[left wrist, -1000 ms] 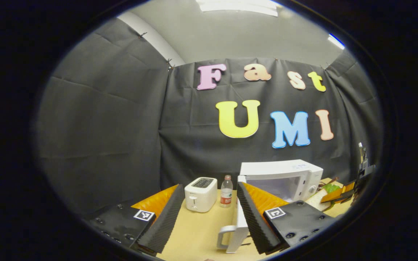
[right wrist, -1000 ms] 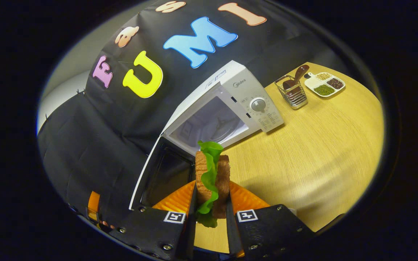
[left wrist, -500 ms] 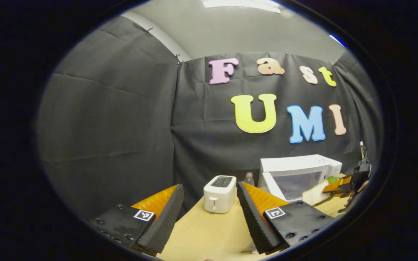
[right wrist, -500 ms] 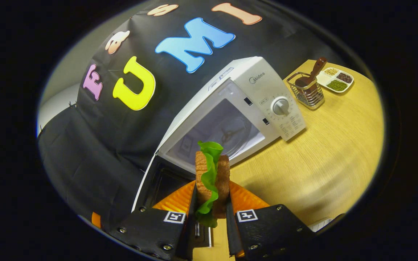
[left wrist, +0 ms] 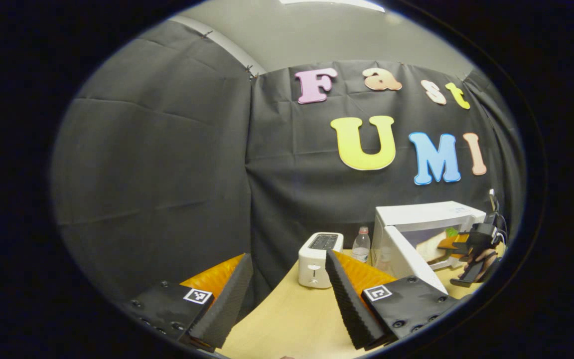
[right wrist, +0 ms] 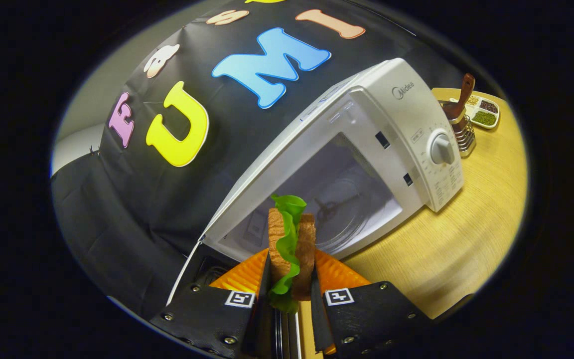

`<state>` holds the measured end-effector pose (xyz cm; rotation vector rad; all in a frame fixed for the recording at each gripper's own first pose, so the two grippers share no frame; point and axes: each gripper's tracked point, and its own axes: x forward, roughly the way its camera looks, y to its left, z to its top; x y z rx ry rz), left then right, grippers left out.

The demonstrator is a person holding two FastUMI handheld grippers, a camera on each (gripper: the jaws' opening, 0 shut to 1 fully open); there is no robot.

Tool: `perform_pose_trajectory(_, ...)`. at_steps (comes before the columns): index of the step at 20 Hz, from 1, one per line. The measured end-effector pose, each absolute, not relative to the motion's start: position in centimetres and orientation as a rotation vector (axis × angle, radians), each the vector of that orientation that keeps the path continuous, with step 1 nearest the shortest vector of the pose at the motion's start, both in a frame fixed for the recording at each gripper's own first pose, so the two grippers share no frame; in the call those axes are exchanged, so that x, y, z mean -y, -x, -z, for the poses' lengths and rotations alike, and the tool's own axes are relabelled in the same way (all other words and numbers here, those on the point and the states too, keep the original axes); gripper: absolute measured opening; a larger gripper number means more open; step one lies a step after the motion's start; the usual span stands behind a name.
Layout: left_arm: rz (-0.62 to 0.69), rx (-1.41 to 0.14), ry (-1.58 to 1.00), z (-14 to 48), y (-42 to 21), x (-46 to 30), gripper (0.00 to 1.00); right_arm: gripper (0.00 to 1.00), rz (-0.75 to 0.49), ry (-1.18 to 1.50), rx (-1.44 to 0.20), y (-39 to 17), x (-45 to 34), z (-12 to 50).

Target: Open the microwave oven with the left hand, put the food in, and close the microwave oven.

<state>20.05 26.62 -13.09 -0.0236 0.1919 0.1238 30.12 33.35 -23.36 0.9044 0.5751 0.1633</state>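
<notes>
The right tool (right wrist: 289, 279) clamps a sandwich (right wrist: 291, 249), 2 slices of bread with green lettuce between, both fingers pressed flat on the bread. The sandwich stands on edge at the mouth of the white microwave oven (right wrist: 366, 149), whose door (left wrist: 406, 262) is swung open toward the left. In the right gripper view the cavity lies straight ahead, with the glass turntable (right wrist: 352, 209) on its floor; the control knob (right wrist: 441, 148) sits on the panel to the right. Far right on the tabletop (right wrist: 466, 224) stand a wire basket (right wrist: 464, 134) with a brown-handled utensil and a small divided dish (right wrist: 484, 112) of what look like beans.

The left tool (left wrist: 287, 294) is spread wide and holds nothing, hovering over the near left part of the tabletop, well apart from the oven. Beyond it are a white toaster (left wrist: 319, 252) and, just beside that, a clear bottle (left wrist: 361, 244). At the far right of that view, a hand (left wrist: 479, 259) holds the right tool with the sandwich at the oven's opening.
</notes>
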Motion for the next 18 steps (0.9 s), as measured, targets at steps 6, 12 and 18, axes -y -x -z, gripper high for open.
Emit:
perform_pose_trajectory(6,-0.160,-0.233,0.003,15.0,-19.1,-29.0,0.96,0.36,-0.108,-0.895,-0.509,-35.0,-34.6,25.6)
perform_pose_trajectory(12,-0.190,-0.259,-0.012,15.6,-18.4,-30.0,0.95,0.41,-0.036,-0.844,-0.524,-37.1,-34.0,28.7)
perform_pose_trajectory(18,-0.186,-0.270,-0.003,16.0,-18.6,-29.9,0.96,0.54,0.023,-0.594,-0.541,-37.8,-32.4,30.3)
